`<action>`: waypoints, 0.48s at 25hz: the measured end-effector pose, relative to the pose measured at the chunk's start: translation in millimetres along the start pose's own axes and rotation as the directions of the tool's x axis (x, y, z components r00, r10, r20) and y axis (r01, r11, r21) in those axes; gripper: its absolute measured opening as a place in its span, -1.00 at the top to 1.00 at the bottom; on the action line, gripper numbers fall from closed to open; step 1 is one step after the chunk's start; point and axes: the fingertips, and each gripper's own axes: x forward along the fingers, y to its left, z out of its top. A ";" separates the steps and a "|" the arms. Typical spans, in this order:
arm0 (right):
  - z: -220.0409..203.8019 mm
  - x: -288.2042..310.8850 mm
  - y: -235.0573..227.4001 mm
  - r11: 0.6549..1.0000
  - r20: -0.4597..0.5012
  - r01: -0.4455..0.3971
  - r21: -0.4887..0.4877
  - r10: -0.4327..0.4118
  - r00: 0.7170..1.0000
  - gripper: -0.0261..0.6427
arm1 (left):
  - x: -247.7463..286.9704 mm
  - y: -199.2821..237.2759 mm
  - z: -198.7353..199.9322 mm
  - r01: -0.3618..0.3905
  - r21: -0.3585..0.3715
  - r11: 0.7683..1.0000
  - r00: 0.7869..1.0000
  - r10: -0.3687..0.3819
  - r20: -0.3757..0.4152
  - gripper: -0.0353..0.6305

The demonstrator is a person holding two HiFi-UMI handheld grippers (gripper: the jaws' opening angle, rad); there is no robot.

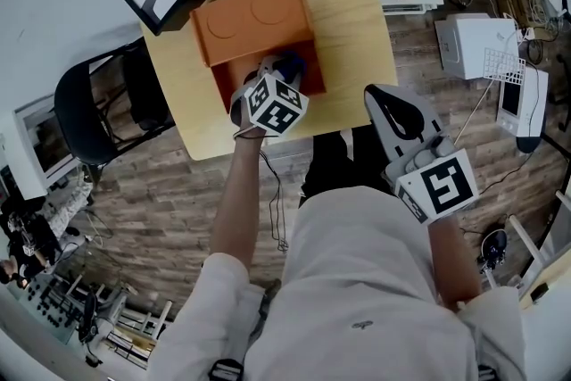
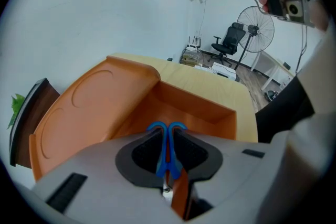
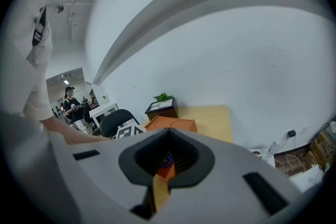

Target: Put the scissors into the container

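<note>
The orange container (image 1: 254, 18) looks like matt plastic. The table (image 1: 357, 13) under it is smooth pale wood. The scissors (image 2: 168, 167) have glossy blue plastic handles.

No legible text anywhere, seemingly.

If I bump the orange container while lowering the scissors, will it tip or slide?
Probably slides rather than tips: the orange container sits low and wide on the smooth wooden table. It looks like thin plastic, so likely light.
</note>
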 end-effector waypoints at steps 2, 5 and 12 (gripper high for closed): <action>0.0 0.4 1.2 1.000 0.000 -0.002 0.000 0.002 1.000 0.93 | 1.5 -1.3 -2.2 -0.001 0.007 1.000 1.000 0.001 -0.006 0.68; -0.5 0.4 2.2 1.000 -0.003 -0.004 -0.001 0.004 1.000 0.93 | 3.3 -3.3 -3.7 -0.010 0.021 1.000 1.000 0.010 -0.012 0.68; -1.2 2.4 4.7 1.000 -0.007 -0.006 -0.003 0.006 1.000 0.93 | 3.2 -1.7 -5.7 -0.024 0.015 1.000 1.000 0.024 -0.001 0.65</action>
